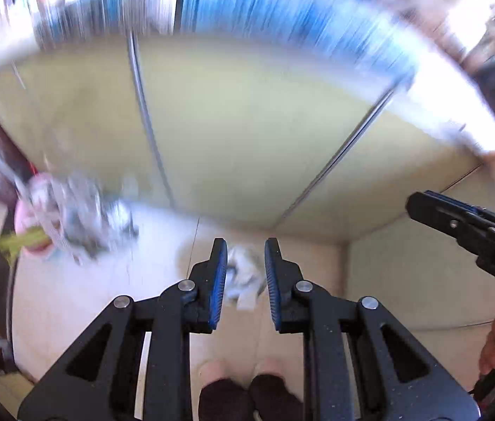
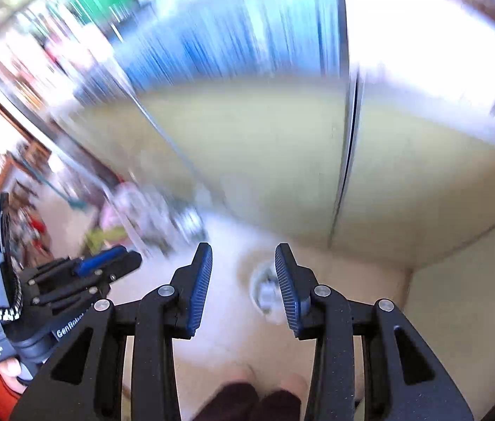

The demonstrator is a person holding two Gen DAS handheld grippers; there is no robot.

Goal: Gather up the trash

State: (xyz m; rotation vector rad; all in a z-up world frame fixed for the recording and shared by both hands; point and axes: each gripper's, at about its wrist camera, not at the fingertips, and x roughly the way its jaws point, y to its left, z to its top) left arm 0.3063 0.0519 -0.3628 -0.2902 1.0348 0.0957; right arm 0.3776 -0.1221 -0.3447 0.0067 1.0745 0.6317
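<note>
Both views are blurred by motion. In the left wrist view my left gripper [image 1: 245, 273] is open, with a crumpled white paper scrap [image 1: 245, 277] on the floor showing between its fingers; I cannot tell whether they touch it. A pink bin [image 1: 42, 217] stuffed with crumpled trash stands on the floor to the left. My right gripper [image 2: 244, 280] is open and empty above the floor, with the same pale scrap [image 2: 265, 287] beside its right finger. The right gripper also shows at the right edge of the left view [image 1: 465, 228]. The left gripper shows in the right view [image 2: 107, 263].
A yellow-green panelled wall [image 1: 247, 122] stands ahead, meeting a pale tiled floor [image 1: 89, 298]. The bin also shows in the right wrist view [image 2: 131, 217]. The person's feet in pink slippers [image 1: 240, 379] are below. Cluttered shelves lie far left [image 2: 19, 210].
</note>
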